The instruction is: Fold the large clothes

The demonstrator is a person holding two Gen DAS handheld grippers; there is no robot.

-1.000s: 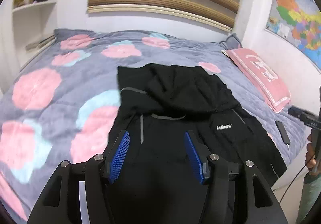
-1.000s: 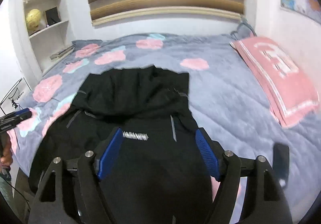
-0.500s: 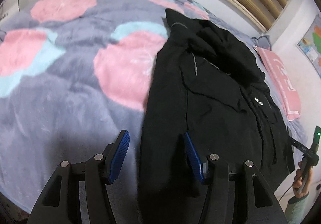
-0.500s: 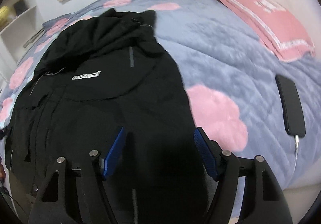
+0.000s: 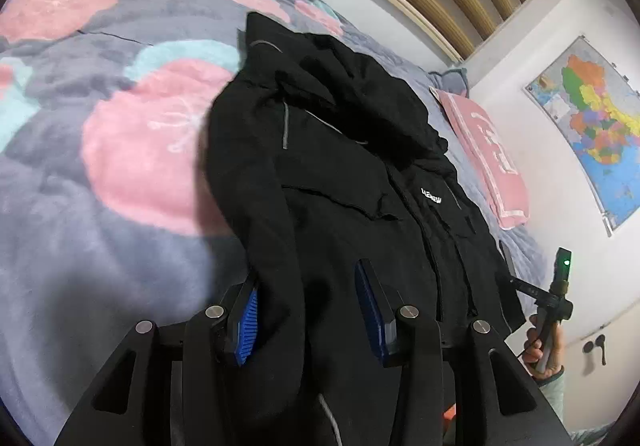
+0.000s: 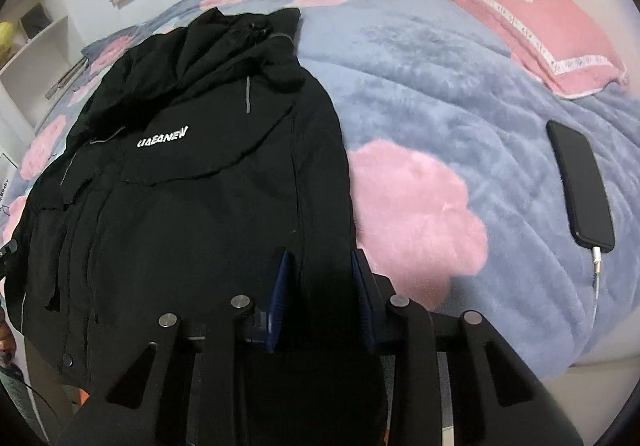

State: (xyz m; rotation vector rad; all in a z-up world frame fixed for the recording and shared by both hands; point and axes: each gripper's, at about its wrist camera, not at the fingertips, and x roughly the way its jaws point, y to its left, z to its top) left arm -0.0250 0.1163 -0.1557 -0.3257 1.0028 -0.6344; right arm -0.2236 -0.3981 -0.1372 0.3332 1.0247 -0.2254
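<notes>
I see bed (image 6: 460, 94) with grey floral blanket, pink pillow (image 6: 516, 6), phone (image 6: 582, 182). Black jacket (image 6: 208, 174) lies flat on blanket. Left gripper (image 5: 306, 310) closing, jacket's side edge between pads. Right gripper (image 6: 320, 298) closing, opposite edge between pads.
</notes>
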